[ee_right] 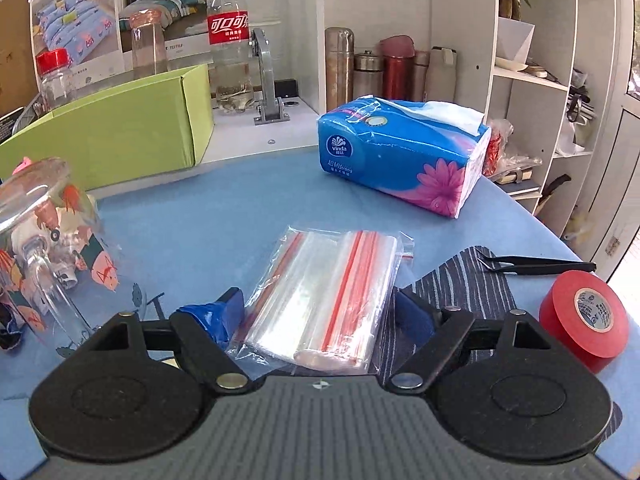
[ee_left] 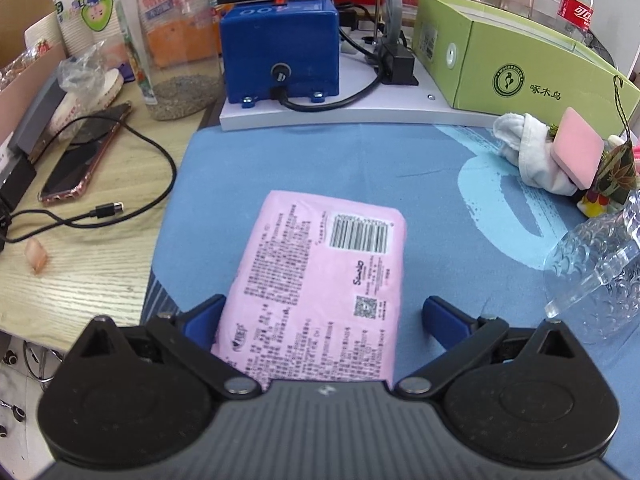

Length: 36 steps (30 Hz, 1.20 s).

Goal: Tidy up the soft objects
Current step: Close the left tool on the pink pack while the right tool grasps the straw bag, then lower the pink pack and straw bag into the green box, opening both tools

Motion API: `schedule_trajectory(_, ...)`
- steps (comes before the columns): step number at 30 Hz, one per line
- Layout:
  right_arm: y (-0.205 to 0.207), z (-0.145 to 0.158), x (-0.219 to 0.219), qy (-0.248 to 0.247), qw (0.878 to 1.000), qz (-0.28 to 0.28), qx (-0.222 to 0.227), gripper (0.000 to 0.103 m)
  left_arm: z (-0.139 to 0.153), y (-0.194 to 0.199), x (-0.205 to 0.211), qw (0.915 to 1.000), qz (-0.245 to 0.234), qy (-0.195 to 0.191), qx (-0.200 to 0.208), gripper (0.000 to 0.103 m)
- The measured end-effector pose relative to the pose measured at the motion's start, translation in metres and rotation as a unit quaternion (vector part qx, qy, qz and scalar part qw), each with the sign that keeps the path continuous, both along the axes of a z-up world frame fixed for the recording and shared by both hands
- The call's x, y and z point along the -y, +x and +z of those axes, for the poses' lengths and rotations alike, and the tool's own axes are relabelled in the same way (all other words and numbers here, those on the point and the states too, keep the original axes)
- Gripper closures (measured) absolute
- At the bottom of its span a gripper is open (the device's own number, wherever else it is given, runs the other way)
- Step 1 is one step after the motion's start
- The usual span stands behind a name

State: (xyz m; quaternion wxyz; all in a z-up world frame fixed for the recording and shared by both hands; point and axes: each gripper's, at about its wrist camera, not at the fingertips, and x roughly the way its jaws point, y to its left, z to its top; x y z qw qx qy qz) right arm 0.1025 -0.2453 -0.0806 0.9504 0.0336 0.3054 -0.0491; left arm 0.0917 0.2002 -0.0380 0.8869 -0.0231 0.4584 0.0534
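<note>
Two soft packs lie flat on the blue-covered counter (ee_left: 400, 168). Left hand-held gripper (ee_left: 324, 316) gapes wide round the pink pack (ee_left: 320, 280), w/ clearance on its right side. Right hand-held gripper (ee_right: 320, 312) straddles the zip-bag pack (ee_right: 320, 296), spread, prob. not squeezing.

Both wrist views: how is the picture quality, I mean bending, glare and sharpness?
Left wrist view: strong fisheye bending, dark corners; the pink pack is sharp and its print readable. Right wrist view: the same bending; glare on the bag of zip bags; daylight from the right side, shelves bright.
</note>
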Motion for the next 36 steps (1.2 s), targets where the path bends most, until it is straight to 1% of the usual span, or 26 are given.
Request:
schedule_trajectory(2, 0.004, 0.003, -0.001, 0.008, 1.0, -0.002, -0.011, 0.03, 0.0, 0.0, 0.0, 1.0, 0.0, 0.0, 0.002, 0.001)
schedule_trajectory(3, 0.006, 0.003, -0.003, 0.001, 1.0, 0.003, -0.014, 0.03, 0.0, 0.0, 0.0, 1.0, 0.001, 0.0, 0.002, 0.001)
schedule_trajectory(8, 0.007, 0.0, -0.006, -0.004, 1.0, 0.0, -0.007, 0.028, 0.0, -0.001, 0.0, 1.0, -0.002, 0.001, 0.007, 0.001)
schedule_trajectory(9, 0.006, 0.0, -0.006, -0.005, 1.0, 0.0, -0.007, 0.028, 0.0, -0.002, 0.0, 1.0, -0.003, 0.001, 0.009, 0.002)
schedule_trajectory(11, 0.005, -0.001, -0.006, -0.006, 1.0, 0.007, -0.005, 0.027, 0.002, -0.005, -0.001, 0.9997, -0.005, -0.003, 0.022, 0.013)
schedule_trajectory(12, 0.004, -0.001, -0.004, -0.004, 1.0, 0.013, -0.002, 0.027, 0.004, -0.007, -0.001, 0.9995, -0.007, -0.007, 0.031, 0.033)
schedule_trajectory(13, 0.003, -0.002, -0.002, -0.004, 1.0, 0.02, 0.004, 0.03, 0.007, -0.008, -0.003, 0.9991, -0.007, -0.016, 0.038, 0.04)
schedule_trajectory(14, 0.002, -0.001, -0.001, -0.001, 1.0, 0.021, 0.008, 0.033, 0.008, -0.008, -0.005, 0.9991, -0.001, -0.023, 0.037, 0.04)
schedule_trajectory(15, 0.0, -0.001, 0.0, -0.001, 1.0, 0.019, 0.011, 0.045, 0.008, -0.009, -0.006, 0.999, 0.002, -0.023, 0.039, 0.042)
schedule_trajectory(16, -0.002, 0.0, -0.001, -0.004, 1.0, 0.024, 0.017, 0.069, 0.009, -0.009, -0.006, 0.9989, 0.006, -0.024, 0.041, 0.045)
schedule_trajectory(18, -0.006, 0.003, 0.002, 0.012, 0.999, 0.034, 0.02, 0.083, 0.011, -0.012, -0.01, 0.9981, 0.018, -0.04, 0.044, 0.047)
schedule_trajectory(19, -0.009, 0.004, 0.002, 0.016, 0.999, 0.038, 0.022, 0.086, 0.013, -0.013, -0.013, 0.9972, 0.023, -0.055, 0.045, 0.048)
schedule_trajectory(21, -0.013, 0.008, 0.004, 0.031, 0.998, 0.05, 0.027, 0.088, 0.021, -0.015, -0.018, 0.9944, 0.028, -0.087, 0.053, 0.048)
schedule_trajectory(23, -0.016, 0.02, 0.004, 0.043, 0.996, 0.068, 0.038, 0.088, 0.035, -0.015, -0.018, 0.9928, 0.022, -0.096, 0.068, 0.048)
schedule_trajectory(26, -0.016, 0.05, 0.0, 0.043, 0.992, 0.093, 0.077, 0.088, 0.061, -0.006, -0.014, 0.9891, 0.007, -0.112, 0.094, 0.048)
schedule_trajectory(28, -0.008, 0.075, -0.006, 0.052, 0.986, 0.114, 0.109, 0.088, 0.079, 0.007, -0.008, 0.9865, -0.003, -0.119, 0.112, 0.048)
schedule_trajectory(30, 0.009, 0.096, -0.013, 0.058, 0.98, 0.14, 0.127, 0.088, 0.098, 0.026, 0.004, 0.9846, -0.021, -0.116, 0.129, 0.048)
schedule_trajectory(32, 0.037, 0.115, -0.026, 0.057, 0.974, 0.17, 0.135, 0.088, 0.116, 0.051, 0.018, 0.9827, -0.038, -0.114, 0.141, 0.048)
schedule_trajectory(34, 0.067, 0.128, -0.042, 0.045, 0.971, 0.193, 0.136, 0.087, 0.129, 0.078, 0.032, 0.9807, -0.057, -0.113, 0.149, 0.048)
schedule_trajectory(36, 0.099, 0.136, -0.059, 0.039, 0.968, 0.214, 0.128, 0.087, 0.139, 0.11, 0.048, 0.9795, -0.075, -0.115, 0.147, 0.047)
